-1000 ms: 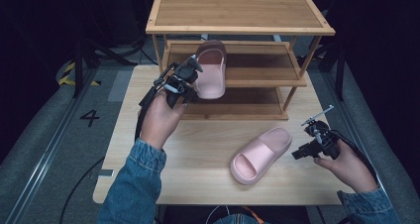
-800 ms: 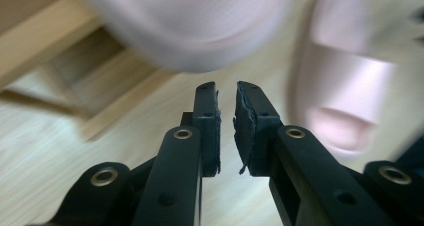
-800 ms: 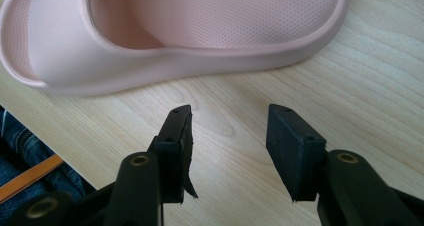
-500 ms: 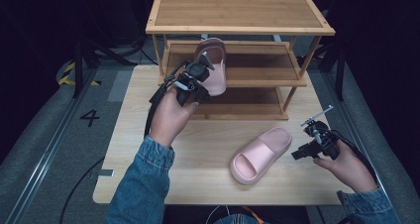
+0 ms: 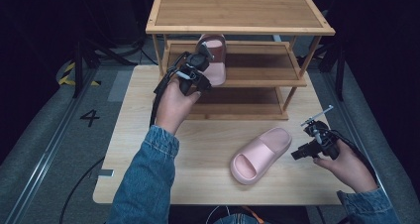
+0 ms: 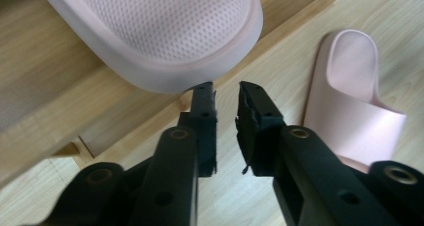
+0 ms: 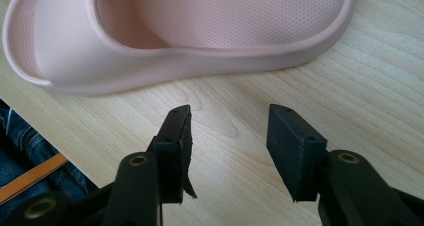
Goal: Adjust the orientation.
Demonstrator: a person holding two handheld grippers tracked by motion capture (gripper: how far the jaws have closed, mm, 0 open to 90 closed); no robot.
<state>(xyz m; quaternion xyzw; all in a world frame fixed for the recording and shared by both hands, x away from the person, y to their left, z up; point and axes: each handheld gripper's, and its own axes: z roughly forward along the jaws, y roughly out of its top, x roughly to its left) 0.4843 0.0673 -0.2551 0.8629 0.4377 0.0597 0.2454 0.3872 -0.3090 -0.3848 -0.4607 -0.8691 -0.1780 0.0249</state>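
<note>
A pink slipper point(image 5: 214, 55) lies on the middle shelf of the bamboo rack point(image 5: 237, 8), heel toward me. My left gripper point(image 5: 199, 69) sits right at that heel. In the left gripper view its jaws point(image 6: 227, 88) have just been opening; a narrow gap parts them, nothing is between them, and the slipper's heel point(image 6: 165, 31) lies just beyond the tips. The second pink slipper point(image 5: 261, 153) rests on the table. My right gripper point(image 5: 298, 154) is low beside its heel, open, with bare wood between the pads point(image 7: 230, 116) and the slipper point(image 7: 190, 21) just ahead.
The rack stands at the far side of the light wooden table point(image 5: 198, 149), with a top board, a middle shelf and a bottom shelf point(image 5: 237, 107). Dark floor surrounds the table, with a grey strip marked 4 point(image 5: 90, 117) at the left.
The left hand has carried the slipper up and to the right, farther onto the middle shelf, and its jaws have parted from it. The right hand and the table slipper have stayed put.
</note>
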